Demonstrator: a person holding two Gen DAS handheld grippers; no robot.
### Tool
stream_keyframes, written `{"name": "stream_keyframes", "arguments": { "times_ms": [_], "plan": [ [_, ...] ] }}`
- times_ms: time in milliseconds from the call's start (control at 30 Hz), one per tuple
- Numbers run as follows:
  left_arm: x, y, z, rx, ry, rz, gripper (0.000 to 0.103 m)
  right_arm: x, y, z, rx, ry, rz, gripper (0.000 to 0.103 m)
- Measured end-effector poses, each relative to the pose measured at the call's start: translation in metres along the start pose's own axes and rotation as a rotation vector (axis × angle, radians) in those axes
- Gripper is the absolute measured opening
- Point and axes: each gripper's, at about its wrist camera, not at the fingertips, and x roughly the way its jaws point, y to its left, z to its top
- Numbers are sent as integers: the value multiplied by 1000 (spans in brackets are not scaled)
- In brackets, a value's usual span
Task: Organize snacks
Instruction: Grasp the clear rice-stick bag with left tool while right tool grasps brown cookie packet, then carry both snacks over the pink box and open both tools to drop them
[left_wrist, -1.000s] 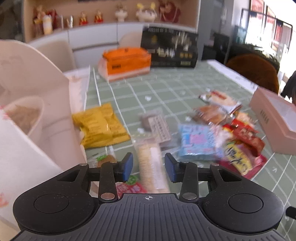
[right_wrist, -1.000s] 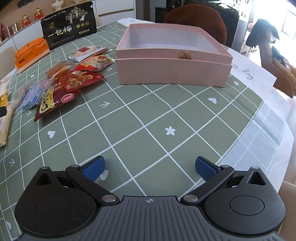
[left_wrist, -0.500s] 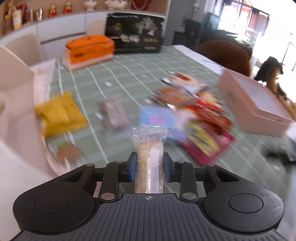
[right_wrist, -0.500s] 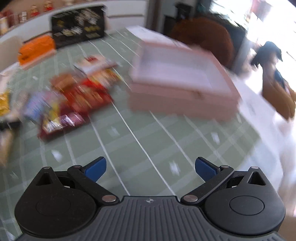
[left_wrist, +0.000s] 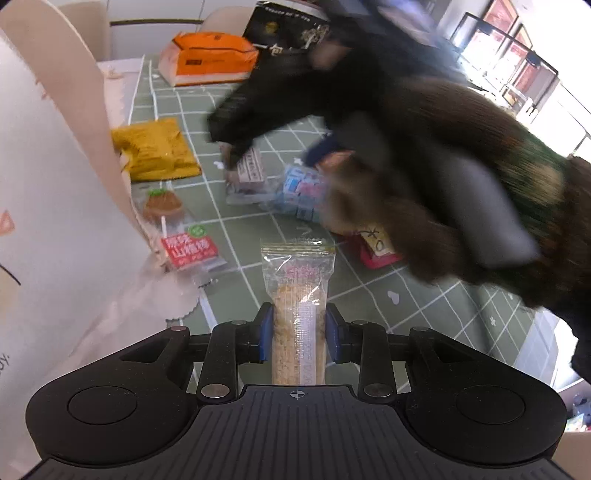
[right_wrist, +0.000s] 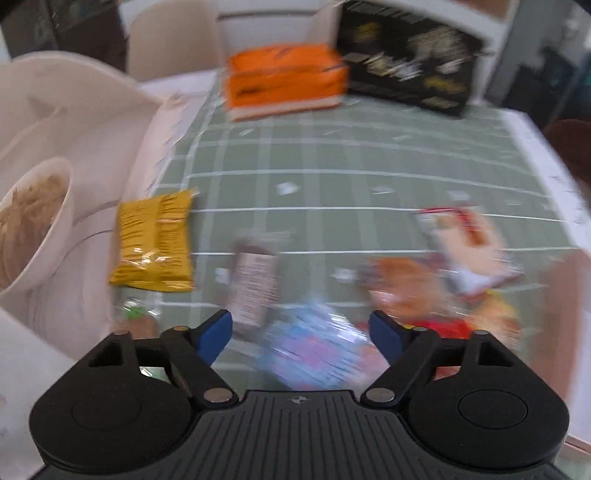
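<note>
My left gripper (left_wrist: 298, 328) is shut on a long clear packet of beige crumbly snack (left_wrist: 298, 295) and holds it above the green checked tablecloth (left_wrist: 236, 236). My right gripper (right_wrist: 301, 334) is open and empty, low over a blue-pink packet (right_wrist: 314, 350) and a brown-white packet (right_wrist: 255, 284). In the left wrist view the right arm in a dark sleeve (left_wrist: 424, 155) reaches across over the brown-white packet (left_wrist: 251, 170) and the blue-pink packet (left_wrist: 299, 192). A yellow packet (left_wrist: 159, 151) lies to the left; it also shows in the right wrist view (right_wrist: 155, 243).
A large white paper bag (left_wrist: 55, 229) stands at the left. A red haw-stick packet (left_wrist: 184, 247) lies beside it. An orange box (left_wrist: 207, 59) and a black box (right_wrist: 410, 62) sit at the far side. Red and orange packets (right_wrist: 443, 295) lie at the right.
My left gripper closed on the beige snack packet and lifted it. My right gripper swung left from the pink box to above the pile of snacks, staying open.
</note>
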Motion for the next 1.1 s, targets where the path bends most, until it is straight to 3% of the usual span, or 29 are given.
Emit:
{"name": "stream_keyframes", "arguments": {
  "times_ms": [100, 233, 267, 400, 567, 633, 767, 967, 1100],
  "plan": [
    [3, 4, 1, -12, 11, -13, 34, 27, 19, 14, 0, 29, 22, 76],
    [8, 7, 1, -24, 25, -24, 34, 43, 29, 19, -21, 63, 27, 37],
    [9, 5, 2, -21, 28, -28, 34, 39, 28, 18, -18, 78, 50, 35],
    [4, -10, 4, 27, 23, -57, 34, 6, 7, 8, 44, 49, 98, 35],
    [-6, -47, -2, 105, 37, -116, 34, -87, -50, -40, 154, -83, 104, 35],
    [-11, -67, -2, 144, 32, -142, 34, -120, -74, -66, 189, -126, 72, 35],
    [-7, -102, 6, 191, 13, -196, 34, -179, -123, -132, 261, -205, -76, 35],
    [3, -168, 62, 235, -67, -337, 34, -220, -191, -218, 440, -220, -227, 35],
    [20, -222, 116, 273, -148, -396, 34, -232, -223, -256, 527, -204, -256, 35]
  ]
}}
